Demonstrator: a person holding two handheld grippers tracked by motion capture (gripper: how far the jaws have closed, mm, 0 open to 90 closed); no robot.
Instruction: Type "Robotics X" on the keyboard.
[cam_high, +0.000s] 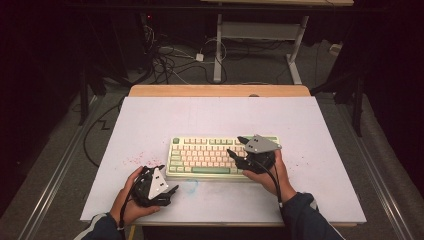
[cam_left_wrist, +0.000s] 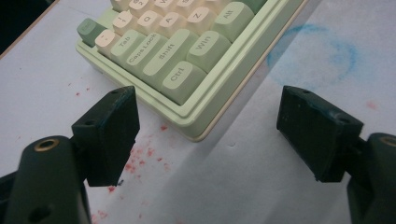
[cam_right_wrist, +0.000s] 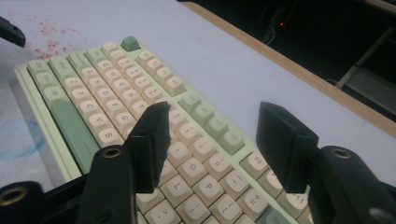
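1. Dark floor and cables surround the white table top (cam_high: 150, 120); the pale green and cream plastic keyboard (cam_high: 200, 155) lies between the left gripper (cam_high: 159, 186) and right gripper (cam_high: 239, 146).
2. Left jaws are spread empty, the keyboard's corner (cam_left_wrist: 196, 128) just ahead, seemingly kept clear.
3. Right jaws are parted, nothing gripped, over the keys (cam_right_wrist: 205, 168), likely poised for pressing.

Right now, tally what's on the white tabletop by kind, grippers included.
keyboard: 1
left gripper and right gripper: 2
blue ring mark: 1
patches of red specks: 1 clear, a fainter one at the right
Total: 5
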